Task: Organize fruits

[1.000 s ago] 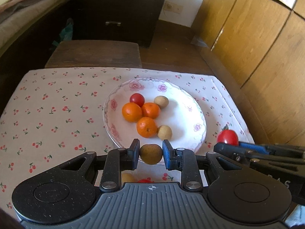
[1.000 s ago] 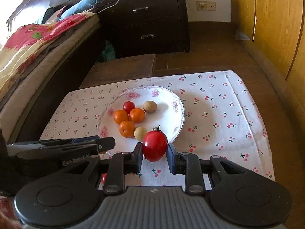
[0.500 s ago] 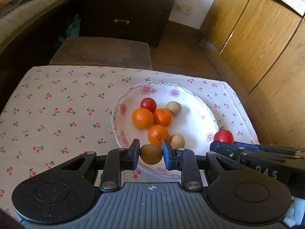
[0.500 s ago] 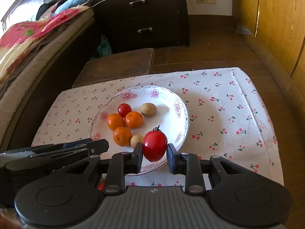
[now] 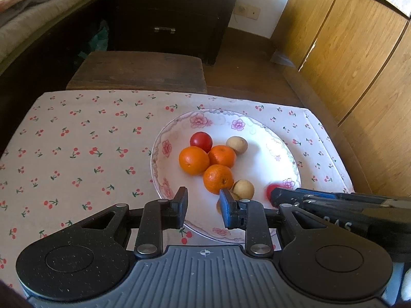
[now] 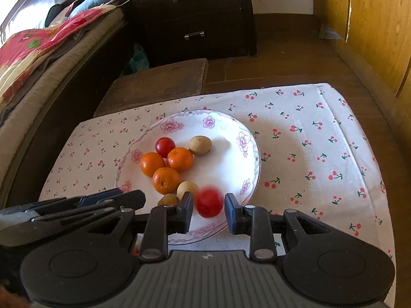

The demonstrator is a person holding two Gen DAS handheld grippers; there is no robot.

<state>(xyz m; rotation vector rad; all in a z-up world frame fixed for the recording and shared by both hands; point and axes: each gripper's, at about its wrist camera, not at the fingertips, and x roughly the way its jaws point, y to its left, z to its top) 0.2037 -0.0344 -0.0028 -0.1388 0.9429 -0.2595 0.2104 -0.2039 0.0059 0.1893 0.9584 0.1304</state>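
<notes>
- While both grippers hover over the plate [image 6: 253, 154], we see the left gripper [image 5: 203, 206] released, its brown fruit [image 6: 168, 200] lying inside.
- We see the right gripper [image 6: 208, 209] unclenched, the blurred tomato [image 6: 209, 202] loose between its fingers.

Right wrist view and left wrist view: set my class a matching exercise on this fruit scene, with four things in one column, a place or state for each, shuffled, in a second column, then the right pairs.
Column one
1. three oranges
2. large tomato
3. left gripper
4. cloth

Column two
A. cherry-printed, lying under the plate
B. open, with nothing between its fingers
C. blurred, between the open fingers of the right gripper, not pressed by them
D. clustered together on the plate

Pairs: 1-D, 2-C, 3-B, 4-A
</notes>
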